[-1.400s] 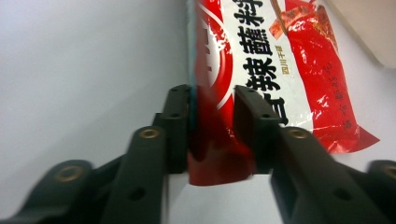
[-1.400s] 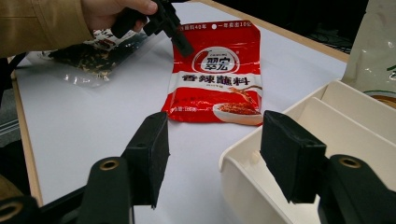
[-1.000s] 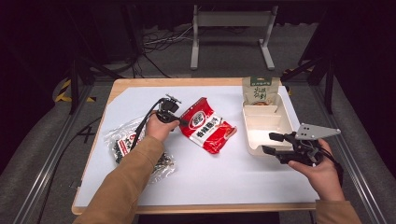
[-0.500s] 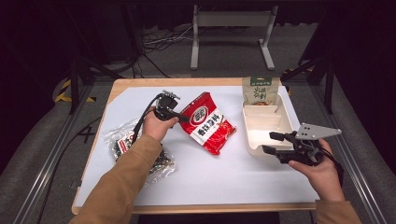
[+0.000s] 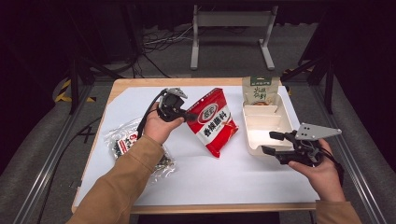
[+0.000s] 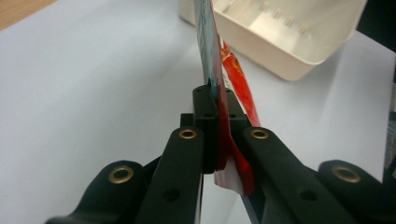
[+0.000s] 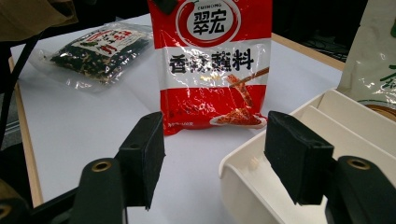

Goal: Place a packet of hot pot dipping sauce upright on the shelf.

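Left gripper (image 5: 190, 116) clamped on top edge of red-and-white plastic seasoning pouch (image 5: 214, 122), lifted mid-table, left of cream divided plastic tray (image 5: 266, 136). Right gripper (image 5: 270, 143), jaws just opening, nothing between, by tray's near edge. Keep pinch firm; swing right, lower inside tray.

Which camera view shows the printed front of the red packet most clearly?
The right gripper view: the red packet faces it, print sharp. The high view shows it small and tilted; the left gripper view sees its edge.

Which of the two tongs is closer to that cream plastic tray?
Right. The right tongs hover open at the cream plastic tray near edge; the left tongs grip the red packet beside it.
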